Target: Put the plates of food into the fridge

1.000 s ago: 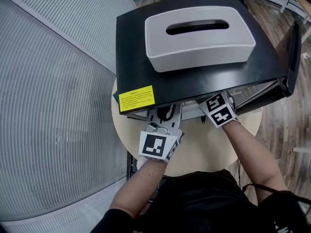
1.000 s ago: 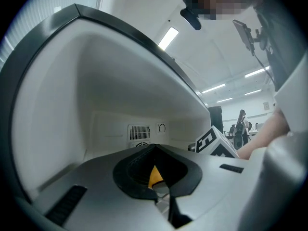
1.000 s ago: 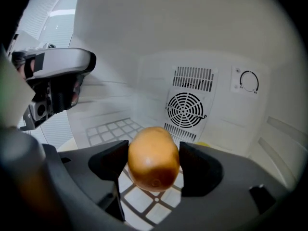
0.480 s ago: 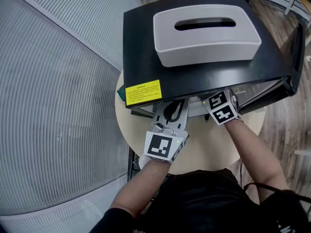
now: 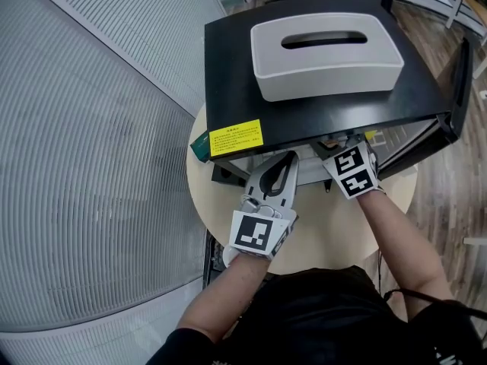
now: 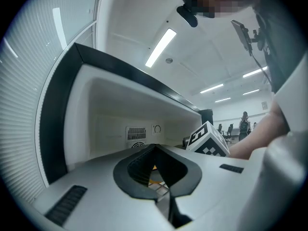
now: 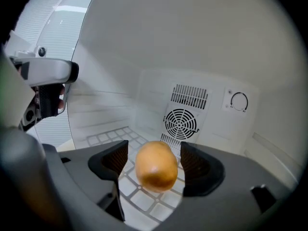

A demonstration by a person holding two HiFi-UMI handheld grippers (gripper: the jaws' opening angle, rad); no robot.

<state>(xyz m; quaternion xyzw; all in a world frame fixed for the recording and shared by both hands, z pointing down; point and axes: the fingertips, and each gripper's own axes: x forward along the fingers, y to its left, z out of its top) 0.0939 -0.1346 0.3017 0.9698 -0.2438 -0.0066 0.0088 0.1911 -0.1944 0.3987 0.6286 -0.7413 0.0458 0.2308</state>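
Centre frame, my right gripper (image 7: 154, 161) stands spread either side of a golden bun (image 7: 155, 171) inside the fridge (image 7: 120, 57), my left gripper (image 5: 286, 161) pressed together, empty.

Two grey hand-held claws, a person in black

The left claw (image 5: 290, 157) has a smooth light grey plastic body, black ribbed pads lining its jaws, and a white cube with black square markers (image 5: 254, 233) at its near end. The right claw (image 7: 155, 161) looks darker grey, with black ribbed pads and its own black-and-white marker cube (image 5: 352, 172). The person wears a black top (image 5: 319, 310). A thin black cable (image 5: 396, 292) runs at the near right.
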